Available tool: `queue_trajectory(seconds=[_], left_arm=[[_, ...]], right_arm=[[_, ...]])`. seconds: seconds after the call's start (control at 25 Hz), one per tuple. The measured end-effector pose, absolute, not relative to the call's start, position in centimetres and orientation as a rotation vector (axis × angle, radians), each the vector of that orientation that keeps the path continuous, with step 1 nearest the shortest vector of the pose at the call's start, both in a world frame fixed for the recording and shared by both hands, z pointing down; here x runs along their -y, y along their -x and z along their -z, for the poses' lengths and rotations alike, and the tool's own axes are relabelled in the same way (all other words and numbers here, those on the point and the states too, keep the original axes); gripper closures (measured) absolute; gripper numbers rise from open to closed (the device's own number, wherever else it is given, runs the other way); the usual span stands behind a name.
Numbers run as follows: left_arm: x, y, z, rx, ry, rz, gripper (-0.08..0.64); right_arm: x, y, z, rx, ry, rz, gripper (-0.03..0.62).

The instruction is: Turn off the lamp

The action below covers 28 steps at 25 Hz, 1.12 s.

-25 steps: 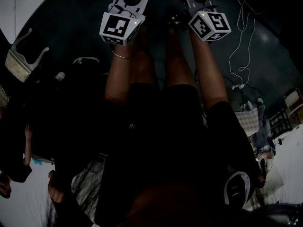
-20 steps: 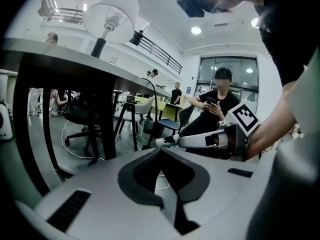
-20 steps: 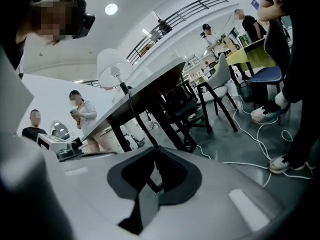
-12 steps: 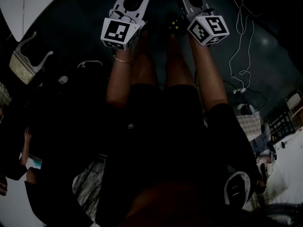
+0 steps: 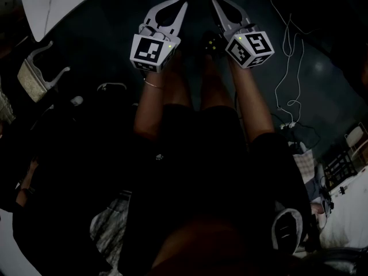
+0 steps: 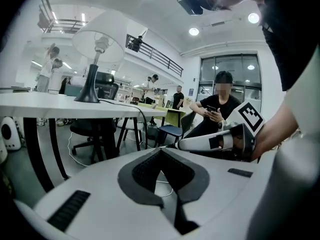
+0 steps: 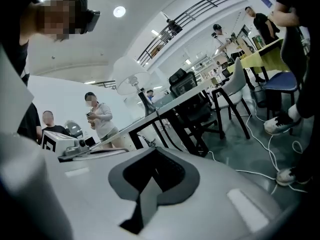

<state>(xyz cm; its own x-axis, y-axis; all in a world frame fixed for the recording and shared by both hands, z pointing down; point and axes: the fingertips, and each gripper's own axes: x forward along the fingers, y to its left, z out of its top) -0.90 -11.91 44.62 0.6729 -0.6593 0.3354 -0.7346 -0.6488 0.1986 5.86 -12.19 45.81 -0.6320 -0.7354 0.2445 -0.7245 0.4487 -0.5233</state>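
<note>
Lamp, likely light and tippable, is best taken by its stem; left gripper and right gripper are clenched empty.

Right gripper: jaws closed together, nothing between them. Beyond it, a desk runs from left to far right. It carries a lamp with a white shade, well apart from the gripper. Left gripper is at near left. A black chair stands at the desk. White cables lie on the floor, right.
</note>
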Motion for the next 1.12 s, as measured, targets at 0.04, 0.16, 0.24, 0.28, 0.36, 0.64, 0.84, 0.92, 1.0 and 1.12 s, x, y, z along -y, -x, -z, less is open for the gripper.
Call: queue_trajectory(seconds=[0.04, 0.16, 0.24, 0.28, 0.36, 0.64, 0.84, 0.92, 1.0, 1.12], left_arm=[[11.9, 0.9, -43.9, 1.112, -2.575, -0.320, 0.554], [11.8, 1.1, -42.3, 1.134, -2.568, -0.304, 0.554], [11.7, 1.2, -41.3, 1.144, -2.557, -0.299, 0.554], [11.7, 1.2, -40.8, 1.148, -2.554, -0.296, 0.554], [11.6, 1.2, -39.9, 1.160, -2.548, -0.294, 0.554], [11.2, 0.5, -36.5, 1.166, -2.540, -0.220, 0.554], [11.2, -1.5, -33.3, 1.121, -2.637, -0.213, 0.554], [11.1, -2.5, -32.1, 1.070, -2.692, -0.205, 0.554], [11.2, -3.0, -31.0, 1.058, -2.700, -0.182, 0.554], [11.1, -3.1, -29.9, 1.061, -2.685, -0.167, 0.554]], right_arm=[[12.2, -5.8, -45.1, -2.666, 1.329, 0.936, 0.591], [12.2, -5.7, -43.3, -2.676, 1.292, 0.925, 0.591], [12.1, -5.7, -42.0, -2.684, 1.277, 0.917, 0.591], [12.1, -5.7, -41.5, -2.689, 1.271, 0.913, 0.591], [11.9, -5.7, -40.4, -2.695, 1.259, 0.906, 0.591], [11.1, -5.5, -37.1, -2.715, 1.184, 0.872, 0.591], [11.2, -6.3, -34.2, -2.740, 1.145, 0.817, 0.592], [11.4, -6.7, -33.1, -2.747, 1.142, 0.798, 0.592], [11.5, -6.9, -31.9, -2.744, 1.134, 0.781, 0.592], [11.3, -7.0, -30.6, -2.751, 1.118, 0.759, 0.592]])
